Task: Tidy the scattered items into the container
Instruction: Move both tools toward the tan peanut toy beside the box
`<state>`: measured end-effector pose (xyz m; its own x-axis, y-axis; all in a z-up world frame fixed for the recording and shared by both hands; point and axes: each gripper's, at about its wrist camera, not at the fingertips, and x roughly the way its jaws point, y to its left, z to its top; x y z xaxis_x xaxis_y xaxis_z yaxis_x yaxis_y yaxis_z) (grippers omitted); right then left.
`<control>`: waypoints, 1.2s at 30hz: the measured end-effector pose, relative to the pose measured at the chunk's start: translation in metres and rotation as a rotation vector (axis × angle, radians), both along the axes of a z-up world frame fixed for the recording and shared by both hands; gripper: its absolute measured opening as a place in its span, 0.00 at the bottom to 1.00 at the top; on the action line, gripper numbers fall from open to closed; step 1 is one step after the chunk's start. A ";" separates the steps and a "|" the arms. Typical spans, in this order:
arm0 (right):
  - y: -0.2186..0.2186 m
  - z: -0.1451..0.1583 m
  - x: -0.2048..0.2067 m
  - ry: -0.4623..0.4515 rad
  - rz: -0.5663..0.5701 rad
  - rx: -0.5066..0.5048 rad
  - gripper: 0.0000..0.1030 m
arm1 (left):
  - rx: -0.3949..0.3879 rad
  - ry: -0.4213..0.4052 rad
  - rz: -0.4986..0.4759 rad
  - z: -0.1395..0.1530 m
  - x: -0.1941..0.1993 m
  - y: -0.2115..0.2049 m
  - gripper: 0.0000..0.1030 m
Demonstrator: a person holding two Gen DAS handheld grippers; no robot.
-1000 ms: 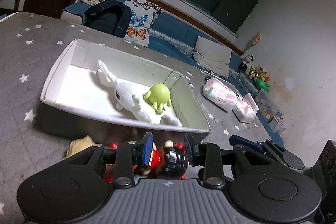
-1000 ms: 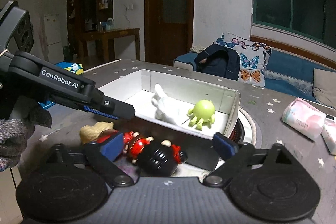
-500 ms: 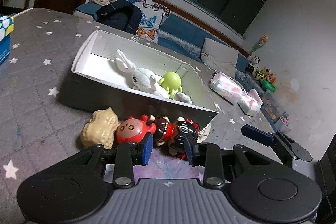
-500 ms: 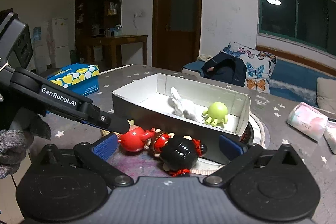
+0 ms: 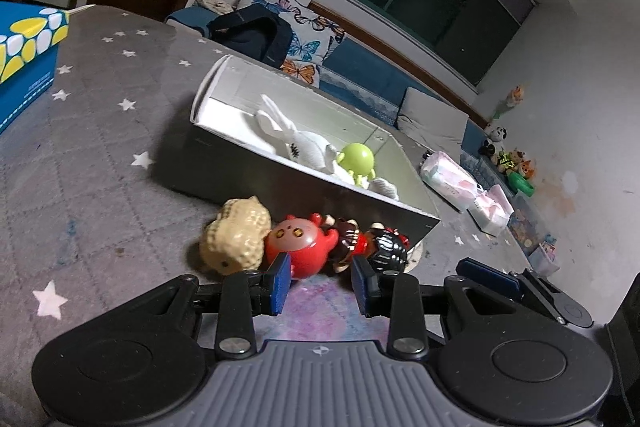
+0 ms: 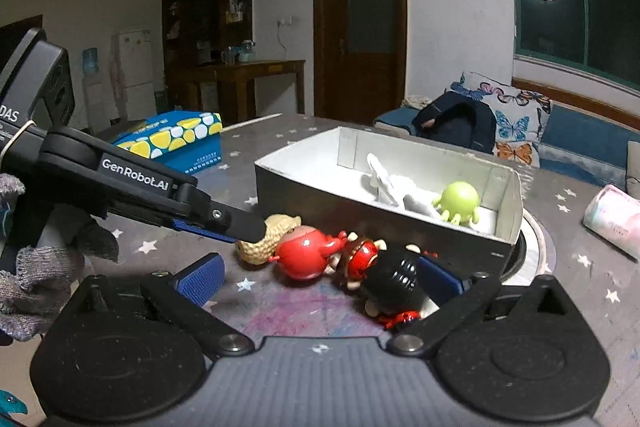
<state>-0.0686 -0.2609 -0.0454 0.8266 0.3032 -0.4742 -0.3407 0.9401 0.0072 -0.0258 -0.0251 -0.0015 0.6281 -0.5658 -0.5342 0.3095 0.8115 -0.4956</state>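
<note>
A white box (image 5: 224, 79) (image 6: 304, 159) on the grey starred table holds a white plush rabbit (image 5: 296, 141) (image 6: 386, 181) and a green round figure (image 5: 358, 159) (image 6: 460, 201). In front of the box lie a tan peanut toy (image 5: 236, 235) (image 6: 272, 239), a red round figure (image 5: 304, 245) (image 6: 306, 255), a small red-and-brown figure (image 5: 350, 245) (image 6: 362, 255) and a black figure (image 5: 388, 247) (image 6: 394, 281). My left gripper (image 5: 320, 283) is open and empty just before the red figure. My right gripper (image 6: 318, 279) is open wide before the same toys, its right finger beside the black figure.
A blue and yellow tissue box (image 5: 24, 55) (image 6: 172, 139) stands at the table's left. A pink wipes pack (image 5: 450, 179) (image 6: 612, 221) lies right of the box. A sofa with butterfly cushions and a dark backpack (image 6: 456, 119) is behind the table.
Both grippers have drawn back and lower from the box, so the row of toys in front of it shows fully. No toy was taken hold of.
</note>
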 end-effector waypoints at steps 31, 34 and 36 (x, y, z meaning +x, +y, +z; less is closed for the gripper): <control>0.034 -0.014 0.049 0.086 0.129 -0.002 0.99 | 0.004 0.044 0.101 -0.008 0.031 0.027 0.34; 0.042 -0.015 0.063 0.096 0.163 -0.017 0.98 | -0.014 0.049 0.111 -0.007 0.038 0.033 0.34; 0.047 -0.016 0.072 0.103 0.182 -0.028 0.96 | -0.027 0.059 0.110 -0.008 0.044 0.035 0.34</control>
